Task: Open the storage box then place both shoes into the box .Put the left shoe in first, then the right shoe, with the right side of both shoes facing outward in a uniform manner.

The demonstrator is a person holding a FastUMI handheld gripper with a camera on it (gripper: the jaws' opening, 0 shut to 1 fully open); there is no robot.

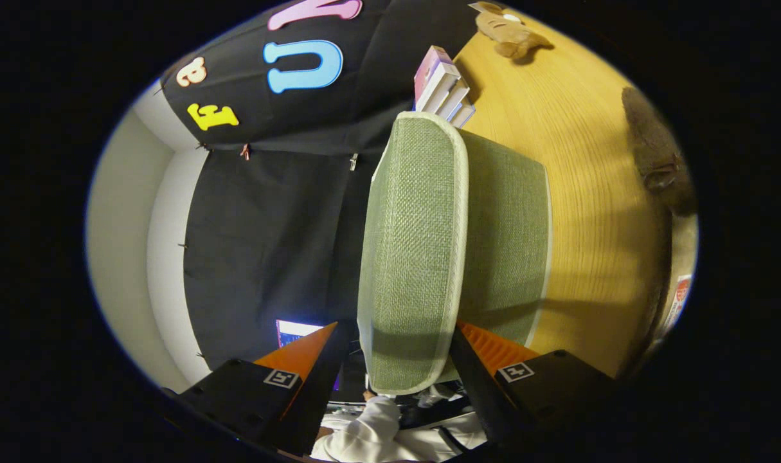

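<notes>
Storage box (506, 238) lid (412, 257) stands raised between the tool's (403, 370) fingers, which clamp its near edge; books (443, 87) lie beyond on the tabletop (589, 193).

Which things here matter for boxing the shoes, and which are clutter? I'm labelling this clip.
Job: green fabric lid, gripped between the gripper fingers; storage box behind it.
Lying about: stacked books, tan plush toy, dark plush toy on the wooden table.

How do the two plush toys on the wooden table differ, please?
The tan plush toy is lighter and lies near the books; the dark plush toy is grey-brown, looks bigger, and lies farther from them. Both rest on the table. The tongs grip the green lid.
</notes>
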